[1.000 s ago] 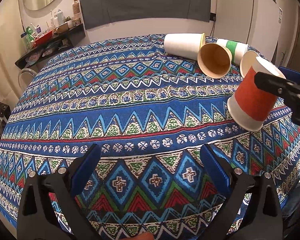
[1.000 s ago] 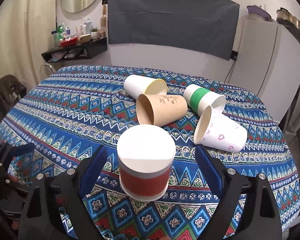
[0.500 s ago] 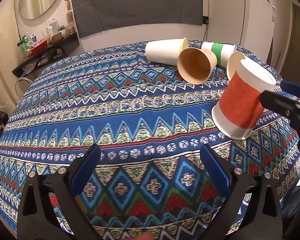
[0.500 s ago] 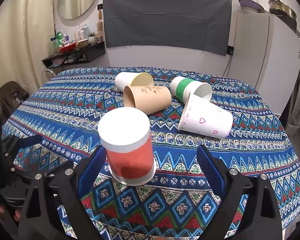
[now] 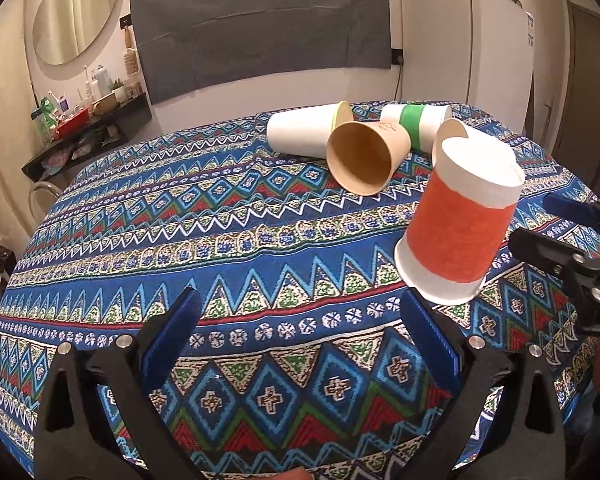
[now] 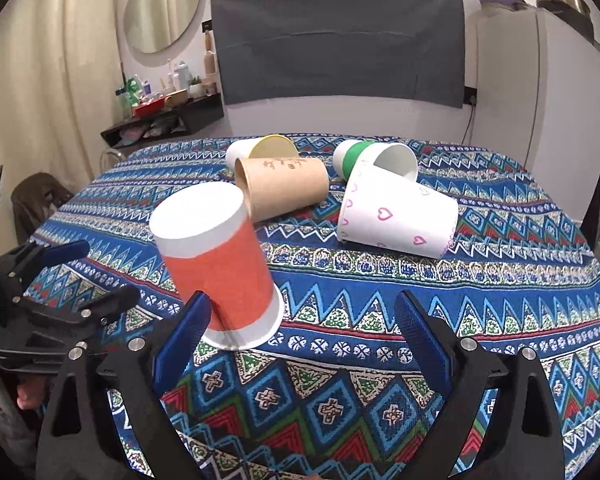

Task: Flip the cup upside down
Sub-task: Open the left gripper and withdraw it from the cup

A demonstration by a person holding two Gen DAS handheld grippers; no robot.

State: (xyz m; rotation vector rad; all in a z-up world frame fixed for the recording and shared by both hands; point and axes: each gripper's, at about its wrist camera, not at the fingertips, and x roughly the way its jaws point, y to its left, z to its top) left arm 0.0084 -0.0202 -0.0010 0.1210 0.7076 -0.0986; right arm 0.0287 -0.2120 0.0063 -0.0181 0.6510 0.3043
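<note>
A red paper cup with white bands [image 6: 219, 270] stands upside down on the patterned tablecloth [image 6: 460, 300], its closed base up and tilted to the left. It also shows in the left wrist view [image 5: 458, 226] at the right. My right gripper [image 6: 302, 336] is open; the cup sits just beyond its left finger [image 6: 182, 340], outside the gap, and I cannot tell if they touch. My left gripper [image 5: 300, 334] is open and empty, to the left of the cup.
Several paper cups lie on their sides at the back of the table: a white one with a yellow rim [image 6: 260, 150], a brown one [image 6: 284, 188], a green-banded one [image 6: 374, 158] and a white one with pink hearts [image 6: 396, 216]. A white fridge [image 5: 464, 40] stands behind.
The right gripper has drawn back and to the right, leaving the red cup outside its fingers on the cloth. The cup now leans to the left. The left gripper has pulled back a little.
</note>
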